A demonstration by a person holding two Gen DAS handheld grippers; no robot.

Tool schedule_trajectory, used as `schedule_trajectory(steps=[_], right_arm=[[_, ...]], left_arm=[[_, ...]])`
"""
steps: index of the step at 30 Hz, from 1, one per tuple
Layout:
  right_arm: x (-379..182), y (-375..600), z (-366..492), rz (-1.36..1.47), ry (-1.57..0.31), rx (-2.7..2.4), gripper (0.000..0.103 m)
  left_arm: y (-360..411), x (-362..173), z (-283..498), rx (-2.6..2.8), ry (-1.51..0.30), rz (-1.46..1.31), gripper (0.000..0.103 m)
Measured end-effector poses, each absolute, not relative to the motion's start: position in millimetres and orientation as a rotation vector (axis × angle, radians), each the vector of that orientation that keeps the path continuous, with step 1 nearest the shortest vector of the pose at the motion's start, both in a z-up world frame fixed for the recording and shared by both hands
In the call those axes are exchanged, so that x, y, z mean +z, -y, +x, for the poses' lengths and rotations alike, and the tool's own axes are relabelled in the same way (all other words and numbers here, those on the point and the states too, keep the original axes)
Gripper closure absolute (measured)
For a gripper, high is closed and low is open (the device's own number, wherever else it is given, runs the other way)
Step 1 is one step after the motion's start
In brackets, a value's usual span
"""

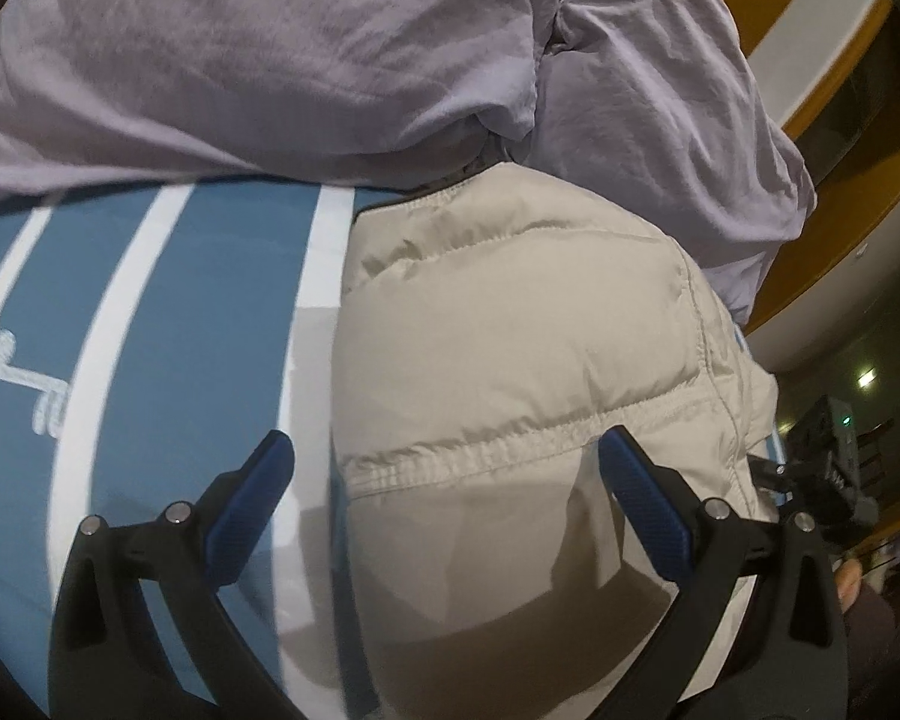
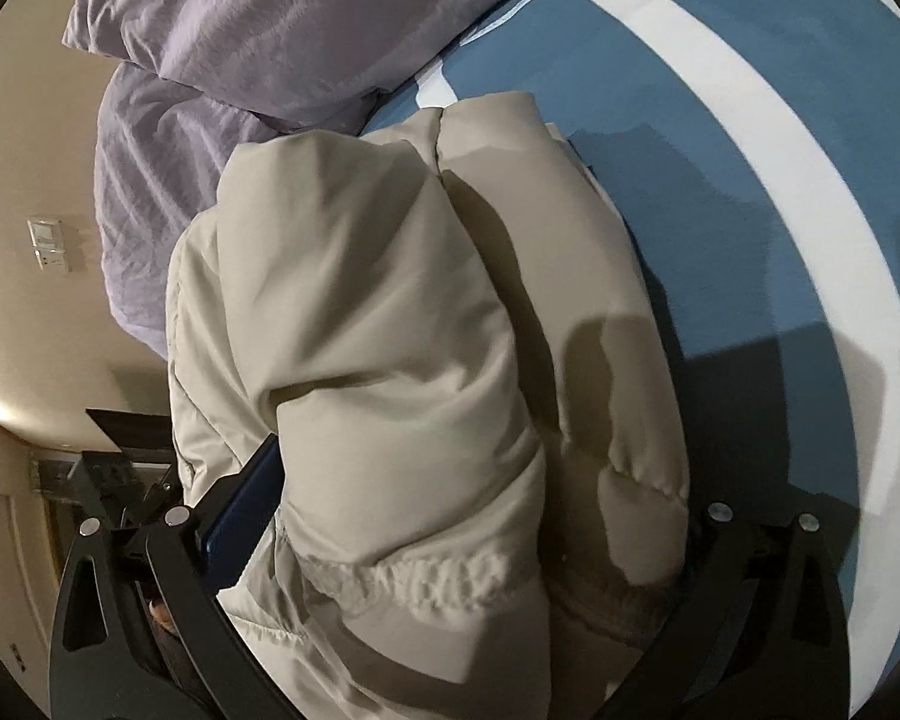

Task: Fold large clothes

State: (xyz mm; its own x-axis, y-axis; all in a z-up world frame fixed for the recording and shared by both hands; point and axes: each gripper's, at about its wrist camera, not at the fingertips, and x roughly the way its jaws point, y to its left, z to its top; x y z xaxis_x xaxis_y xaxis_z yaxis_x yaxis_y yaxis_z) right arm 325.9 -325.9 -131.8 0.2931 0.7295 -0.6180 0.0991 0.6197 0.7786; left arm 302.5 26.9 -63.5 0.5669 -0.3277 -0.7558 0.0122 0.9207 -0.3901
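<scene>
A beige puffer jacket [image 1: 510, 324] lies bunched and folded on a blue bed sheet with white stripes [image 1: 198, 312]. My left gripper [image 1: 450, 468] is open, its blue fingers [image 1: 264, 480] spread over the jacket's stitched hem, nothing held. In the right wrist view the jacket [image 2: 378, 312] fills the middle. My right gripper [image 2: 450, 516] is wide open around a thick fold of the jacket. Its left finger [image 2: 246, 498] touches the fabric. The right finger is hidden behind the jacket.
A lilac duvet [image 1: 306, 48] is heaped at the far side of the bed, also in the right wrist view [image 2: 258, 30]. The bed's edge runs beside a beige wall with switches [image 2: 48, 246]. Dark equipment [image 1: 834, 450] stands off the bed.
</scene>
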Motion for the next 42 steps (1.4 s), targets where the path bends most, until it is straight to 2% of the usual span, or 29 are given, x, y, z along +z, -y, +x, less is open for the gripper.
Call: schedule_trajectory(steps=[11,14,16,18,24,32,34,36,42], right_arm=[[-133.5,322.7,331.4,0.862,-1.213,0.523,0.001],[-131.0,322.0,330.3,0.874,-1.186,0.542,0.011],[-127.5,320.1,332.1,0.878,-1.167,0.561,0.024],[-123.6,316.5,334.6,0.877,-1.153,0.577,0.031],[-113.1,281.8,354.8,0.841,-1.136,0.62,0.039],[-108.7,232.9,374.3,0.795,-1.121,0.655,0.039],[-109.4,230.1,373.8,0.784,-1.124,0.632,0.03],[-106.8,232.3,372.3,0.75,-1.135,0.611,0.027],[-86.2,249.9,366.3,0.651,-1.102,0.542,0.022]], left_arm=[[-42.4,-95.8,311.2,-0.293,-1.014,-0.672,0.002],[-43.6,-92.1,309.6,-0.302,-1.0,-0.676,0.012],[-46.7,-86.4,310.5,-0.3,-0.99,-0.678,0.02],[-51.8,-79.0,312.6,-0.29,-0.978,-0.672,0.026],[-81.6,-57.8,321.1,-0.219,-0.932,-0.645,0.031],[-110.6,-40.1,334.6,-0.077,-0.891,-0.514,0.032],[-107.3,-38.8,335.1,-0.036,-0.885,-0.437,0.032],[-101.5,-36.1,332.9,-0.01,-0.861,-0.374,0.032],[-83.6,-12.3,330.6,0.084,-0.753,-0.191,0.028]])
